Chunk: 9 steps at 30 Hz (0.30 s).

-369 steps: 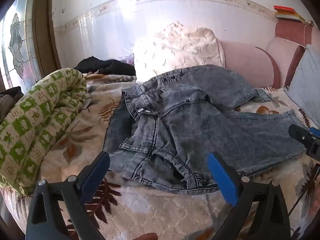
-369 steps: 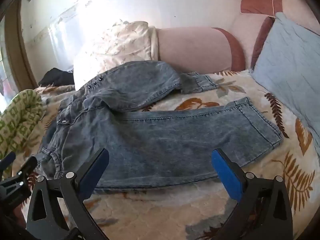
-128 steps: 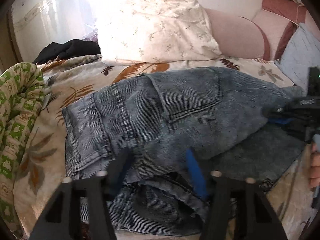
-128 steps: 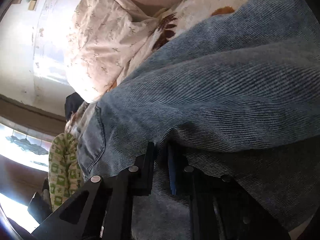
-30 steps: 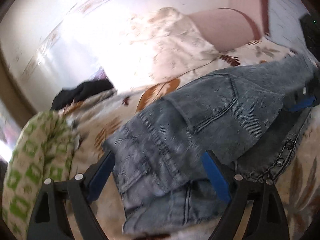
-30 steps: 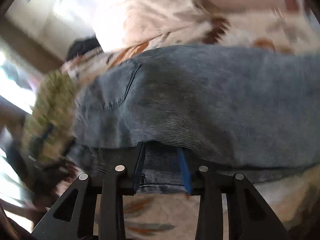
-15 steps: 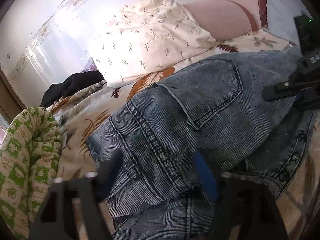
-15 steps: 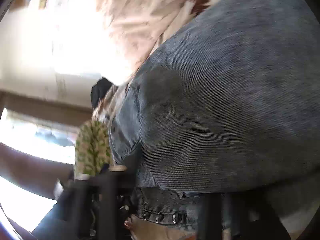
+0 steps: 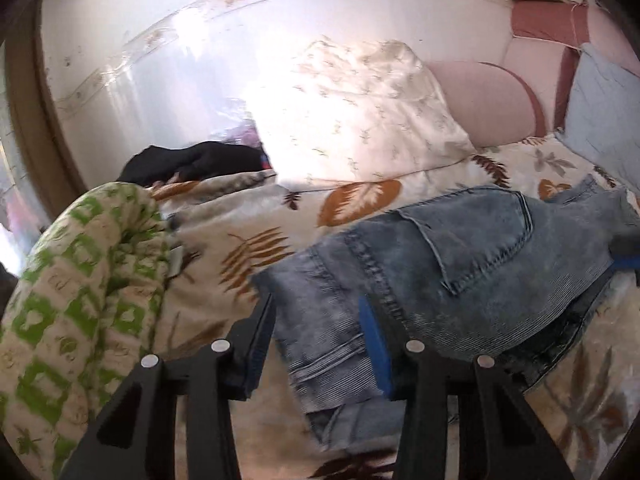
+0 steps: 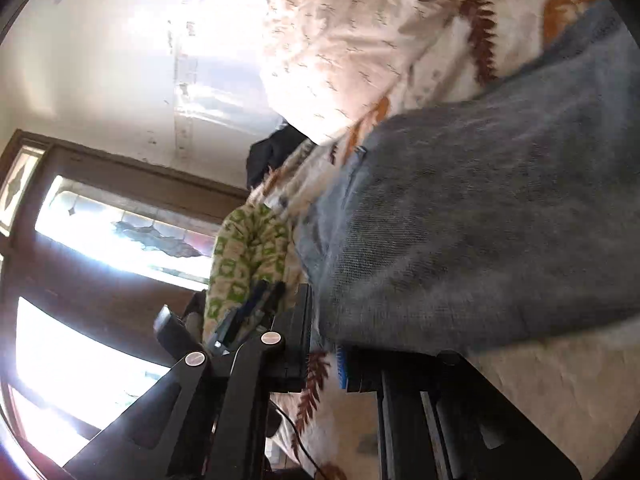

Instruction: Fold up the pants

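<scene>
The grey-blue jeans (image 9: 460, 272) lie folded on the leaf-print bed cover, back pocket up. My left gripper (image 9: 316, 340) is partly closed around the waistband corner of the jeans, with denim between the jaws. In the right wrist view the jeans (image 10: 480, 220) fill the right side, blurred. My right gripper (image 10: 326, 344) has its jaws narrowly apart at the lower edge of the jeans; the fabric edge sits just above the gap. The right gripper's blue pad also shows at the far right of the left wrist view (image 9: 624, 260).
A rolled green-and-white blanket (image 9: 80, 300) lies at the left. A cream pillow (image 9: 360, 112) and pink headboard (image 9: 492, 104) stand behind. A black garment (image 9: 192, 160) lies at the back left. A pale blue cushion (image 9: 604, 112) is at the right.
My left gripper has pulled back and left, and its jaws have narrowed onto the waistband corner. My right gripper has tilted and dropped to the lower edge of the jeans.
</scene>
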Motion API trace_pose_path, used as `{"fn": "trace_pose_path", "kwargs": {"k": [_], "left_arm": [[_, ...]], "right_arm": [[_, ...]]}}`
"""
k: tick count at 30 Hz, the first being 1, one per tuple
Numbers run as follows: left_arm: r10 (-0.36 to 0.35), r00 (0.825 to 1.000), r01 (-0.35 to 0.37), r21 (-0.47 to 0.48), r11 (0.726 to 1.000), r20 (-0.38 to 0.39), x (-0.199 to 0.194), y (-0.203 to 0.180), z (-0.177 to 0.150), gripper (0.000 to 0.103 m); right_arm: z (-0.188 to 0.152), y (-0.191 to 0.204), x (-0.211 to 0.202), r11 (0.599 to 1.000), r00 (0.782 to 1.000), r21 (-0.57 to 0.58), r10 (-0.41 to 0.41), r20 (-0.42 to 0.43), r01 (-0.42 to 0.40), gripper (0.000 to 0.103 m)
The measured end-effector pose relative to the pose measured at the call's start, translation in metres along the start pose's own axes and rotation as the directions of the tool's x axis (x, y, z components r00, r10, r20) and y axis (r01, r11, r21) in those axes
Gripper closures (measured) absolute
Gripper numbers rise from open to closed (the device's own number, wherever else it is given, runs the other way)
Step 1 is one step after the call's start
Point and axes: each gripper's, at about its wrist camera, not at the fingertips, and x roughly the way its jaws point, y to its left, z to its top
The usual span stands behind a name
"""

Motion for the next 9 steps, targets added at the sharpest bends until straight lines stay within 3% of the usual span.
{"fn": "trace_pose_path", "kwargs": {"k": [3,7,9], "left_arm": [[0.029,0.999,-0.029,0.016,0.999,-0.026,0.007,0.002,-0.005,0.054],[0.044,0.999,-0.044,0.006,0.999,-0.026,0.013,-0.001,-0.003,0.047],[0.032,0.999,-0.032,-0.030,0.999,-0.012,0.014,-0.003,0.002,0.046]], "right_arm": [[-0.007,-0.018,-0.001,0.995,0.994,0.026,-0.090,-0.061,0.092,0.093],[-0.013,-0.049,0.007,0.966,0.959,0.050,-0.244,-0.143,0.254,0.093],[-0.010,-0.051,0.007,0.970,0.960,0.035,-0.233,-0.156,0.241,0.092]]}}
